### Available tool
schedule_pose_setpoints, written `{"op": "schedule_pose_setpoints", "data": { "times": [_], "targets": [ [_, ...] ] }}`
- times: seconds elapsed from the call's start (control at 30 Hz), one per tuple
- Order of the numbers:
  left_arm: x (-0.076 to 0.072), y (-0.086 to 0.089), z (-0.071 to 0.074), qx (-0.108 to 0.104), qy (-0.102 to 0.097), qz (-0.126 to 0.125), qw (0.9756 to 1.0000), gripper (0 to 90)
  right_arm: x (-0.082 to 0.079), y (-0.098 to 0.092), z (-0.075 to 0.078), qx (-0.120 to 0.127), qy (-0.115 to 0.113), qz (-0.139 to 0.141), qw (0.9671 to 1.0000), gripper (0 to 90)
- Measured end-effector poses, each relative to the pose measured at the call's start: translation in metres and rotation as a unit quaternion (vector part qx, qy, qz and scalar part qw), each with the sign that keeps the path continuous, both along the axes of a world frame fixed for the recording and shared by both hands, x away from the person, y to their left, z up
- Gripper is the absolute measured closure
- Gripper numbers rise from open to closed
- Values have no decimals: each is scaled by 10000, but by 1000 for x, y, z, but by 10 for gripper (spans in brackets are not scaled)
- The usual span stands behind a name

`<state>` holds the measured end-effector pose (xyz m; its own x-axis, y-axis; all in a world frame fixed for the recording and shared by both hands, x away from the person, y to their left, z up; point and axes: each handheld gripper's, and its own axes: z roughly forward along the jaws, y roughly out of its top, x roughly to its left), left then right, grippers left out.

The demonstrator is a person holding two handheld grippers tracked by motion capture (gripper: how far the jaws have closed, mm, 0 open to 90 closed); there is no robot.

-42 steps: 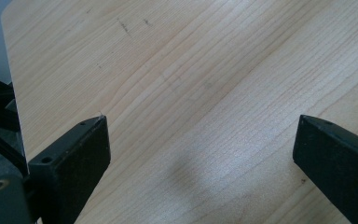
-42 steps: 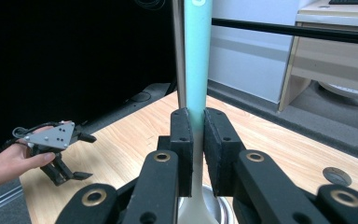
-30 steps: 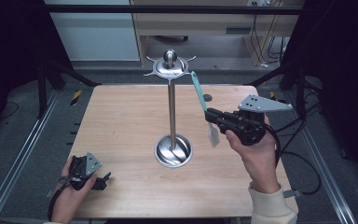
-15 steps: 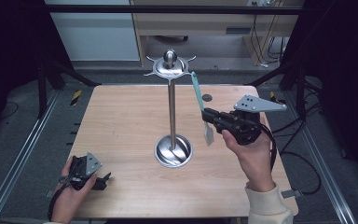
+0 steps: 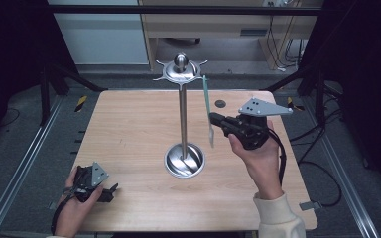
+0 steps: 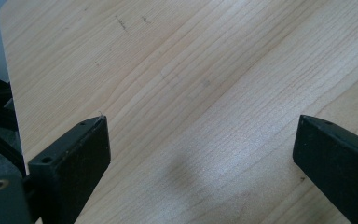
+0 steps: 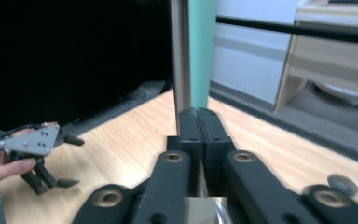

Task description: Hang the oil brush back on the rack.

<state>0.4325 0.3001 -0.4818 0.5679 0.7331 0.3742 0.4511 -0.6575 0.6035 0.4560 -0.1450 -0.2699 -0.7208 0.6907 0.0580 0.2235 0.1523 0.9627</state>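
Your right claw [image 5: 214, 120] was clenched on a thin teal-handled utensil [image 5: 207, 96], held upright just right of the metal stand [image 5: 182, 116], its upper end near the stand's top disc. Your left claw [image 5: 110, 191] rested released on the desk [image 5: 129, 129], well left of the stand's base.

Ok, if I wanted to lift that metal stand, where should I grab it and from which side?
Probably the thin upright pole at mid-height, fingers level, coming from the high view's left: the base dish is wide and flat, the top ring has spiky hooks, and the right gripper holds a teal-handled utensil close on the pole's right.
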Motion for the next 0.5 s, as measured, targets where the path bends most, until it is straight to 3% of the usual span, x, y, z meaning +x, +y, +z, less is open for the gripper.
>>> {"op": "schedule_pose_setpoints", "data": {
  "times": [0.37,0.5],
  "targets": [
    [0,1,0,-5,5,14,10000,36,9,1,-1,-76,-14,-65,9999,898],
    [0,0,0,-16,-16,8,10000,36,6,-1,-2,-287,-33,-353,9990,880]
  ]
}}
